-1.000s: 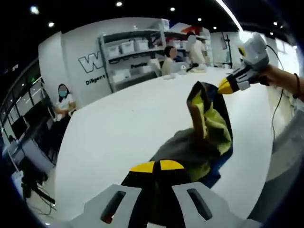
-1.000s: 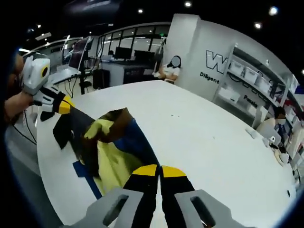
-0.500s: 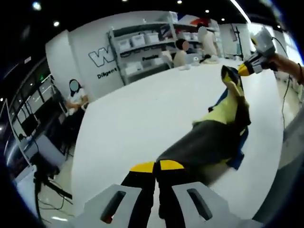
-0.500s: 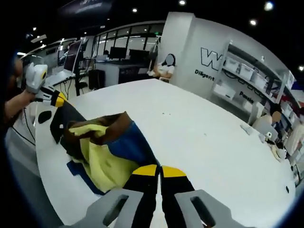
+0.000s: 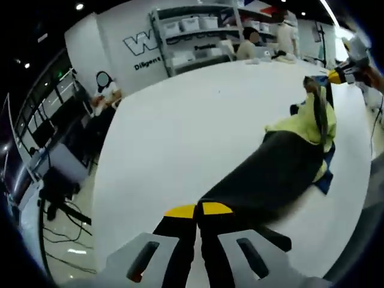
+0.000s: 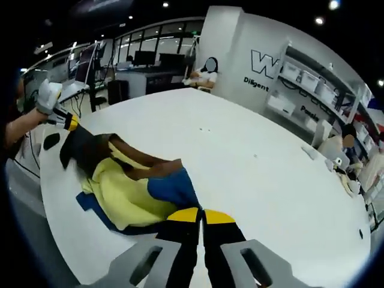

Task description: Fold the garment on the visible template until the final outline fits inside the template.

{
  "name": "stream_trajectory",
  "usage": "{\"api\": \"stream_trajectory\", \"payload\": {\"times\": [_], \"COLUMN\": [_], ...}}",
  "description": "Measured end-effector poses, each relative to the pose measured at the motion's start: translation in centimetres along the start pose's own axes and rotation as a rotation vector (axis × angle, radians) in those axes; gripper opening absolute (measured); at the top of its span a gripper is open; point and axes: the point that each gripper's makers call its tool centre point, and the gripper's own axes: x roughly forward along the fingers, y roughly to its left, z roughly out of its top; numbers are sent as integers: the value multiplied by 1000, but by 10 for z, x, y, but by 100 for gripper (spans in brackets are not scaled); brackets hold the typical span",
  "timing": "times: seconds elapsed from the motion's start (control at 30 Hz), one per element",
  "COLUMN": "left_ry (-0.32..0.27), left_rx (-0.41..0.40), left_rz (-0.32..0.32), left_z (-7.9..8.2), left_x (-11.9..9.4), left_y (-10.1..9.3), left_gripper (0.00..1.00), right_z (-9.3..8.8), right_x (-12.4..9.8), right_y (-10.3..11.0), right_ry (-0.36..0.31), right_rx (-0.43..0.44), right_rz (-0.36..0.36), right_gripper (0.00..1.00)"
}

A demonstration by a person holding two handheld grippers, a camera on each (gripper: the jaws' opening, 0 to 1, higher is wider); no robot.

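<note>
A garment in black, yellow and blue [image 5: 282,168] hangs stretched between my two grippers, low over the white table [image 5: 180,120]. My left gripper [image 5: 198,210] is shut on its black end. Far off at the right, my right gripper [image 5: 335,76] holds the other end. In the right gripper view, my right gripper [image 6: 201,215] is shut on the blue edge of the garment [image 6: 126,192], and the left gripper [image 6: 71,123] pinches the black end at the far left. Blue template tape [image 6: 90,204] shows from under the cloth, and a piece of the tape [image 5: 327,177] shows near the table's edge.
The round table's edge [image 6: 54,198] runs close to the garment, with floor beyond. Shelves with white bins [image 5: 198,30] line the back wall. A seated person [image 5: 105,90] is off the table's left side, others at its far end. Small items [image 6: 345,180] lie on the far right tabletop.
The two grippers have drawn apart and the garment, bunched and lifted before, is now pulled out long and lower over the table. Both keep their hold.
</note>
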Motion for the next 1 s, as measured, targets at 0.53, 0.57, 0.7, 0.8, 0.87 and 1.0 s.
{"api": "stream_trajectory", "payload": {"times": [0.53,0.57,0.7,0.8,0.87,1.0], "left_ry": [-220,-236,-224,-164,-196,-153], "left_rx": [-1,8,9,-25,18,18], "left_rz": [-201,-227,-355,-400,-408,-479], "left_z": [48,52,58,62,72,72], "left_x": [-23,-23,-13,-3,1,9], "left_y": [-54,-61,-93,-106,-114,-129], "left_gripper": [40,42,45,45,44,43], "right_z": [1,3,7,10,11,10], "right_x": [-2,-2,-2,-2,-1,0], "right_y": [11,13,17,21,22,22], "right_ry": [-25,-35,-45,-64,-73,-76], "right_rx": [27,26,26,40,59,73], "right_rz": [44,50,60,83,88,96], "right_gripper": [0,0,0,0,0,0]}}
